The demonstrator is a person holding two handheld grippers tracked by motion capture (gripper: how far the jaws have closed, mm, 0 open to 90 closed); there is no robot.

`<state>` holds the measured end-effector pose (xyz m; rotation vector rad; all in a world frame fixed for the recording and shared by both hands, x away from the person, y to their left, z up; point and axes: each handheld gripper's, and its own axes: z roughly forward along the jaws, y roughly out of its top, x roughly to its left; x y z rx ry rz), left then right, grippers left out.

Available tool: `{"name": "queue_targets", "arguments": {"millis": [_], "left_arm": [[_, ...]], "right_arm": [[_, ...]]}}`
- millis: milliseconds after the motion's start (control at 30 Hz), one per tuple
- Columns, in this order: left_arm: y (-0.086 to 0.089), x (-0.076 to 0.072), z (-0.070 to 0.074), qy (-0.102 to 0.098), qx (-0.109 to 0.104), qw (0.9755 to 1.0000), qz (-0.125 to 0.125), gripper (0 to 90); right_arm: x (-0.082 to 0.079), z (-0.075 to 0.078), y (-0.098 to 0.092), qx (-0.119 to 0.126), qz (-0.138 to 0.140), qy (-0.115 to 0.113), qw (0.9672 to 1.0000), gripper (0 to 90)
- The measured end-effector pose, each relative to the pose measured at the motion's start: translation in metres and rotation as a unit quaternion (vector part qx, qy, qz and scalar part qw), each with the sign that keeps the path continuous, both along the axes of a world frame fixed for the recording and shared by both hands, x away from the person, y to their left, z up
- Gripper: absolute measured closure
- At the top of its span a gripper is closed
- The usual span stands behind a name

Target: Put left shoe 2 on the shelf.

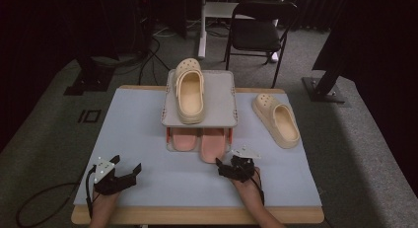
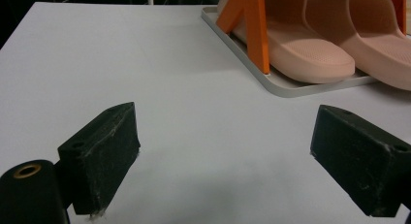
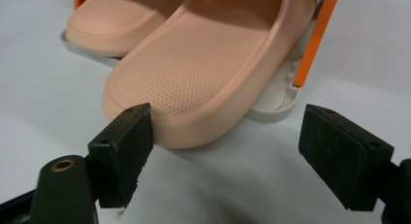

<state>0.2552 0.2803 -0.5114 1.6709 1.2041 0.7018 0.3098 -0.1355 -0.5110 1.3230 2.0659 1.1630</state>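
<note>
Right tongs (image 3: 225,153) wide at pink slipper (image 3: 203,73) toe, no grip yet; left tongs (image 2: 228,158) wide, idle at table's near edge.

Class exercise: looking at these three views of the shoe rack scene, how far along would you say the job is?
Looks done: one cream clog lies on the rack's top shelf, and two pink slippers sit on the lower tray.
In hand: the right gripper, jaws open, is at the heel of the protruding pink slipper, not gripping it.
Left: the second cream clog lies on the table; the left gripper rests open.
</note>
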Motion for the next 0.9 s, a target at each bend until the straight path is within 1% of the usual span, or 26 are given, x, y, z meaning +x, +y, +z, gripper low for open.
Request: {"name": "queue_targets", "arguments": {"millis": [433, 467, 567, 667, 767, 900], "left_arm": [[0.0, 0.001, -0.001, 0.002, 0.001, 1.0, -0.001, 10.0], [0.0, 0.001, -0.001, 0.002, 0.0, 1.0, -0.001, 9.9], [0.0, 0.001, -0.001, 0.002, 0.001, 1.0, -0.001, 10.0], [0.0, 0.001, -0.001, 0.002, -0.001, 1.0, -0.001, 9.9], [0.0, 0.001, -0.001, 0.002, -0.001, 1.0, -0.001, 9.9], [0.0, 0.001, -0.001, 0.002, 0.0, 1.0, -0.001, 9.9]], "right_arm": [[0.016, -0.002, 0.002, -0.007, -0.019, -0.008, 0.9998, 19.4], [0.019, -0.002, 0.002, -0.006, -0.026, -0.007, 0.9996, 19.4], [0.024, -0.003, 0.0, -0.002, -0.035, -0.006, 0.9994, 19.3], [0.029, -0.004, 0.0, 0.006, -0.04, 0.003, 0.9992, 18.2], [0.031, -0.004, 0.0, 0.008, -0.04, 0.006, 0.9992, 18.0], [0.036, -0.005, 0.004, 0.003, -0.039, 0.006, 0.9992, 17.7]]}}
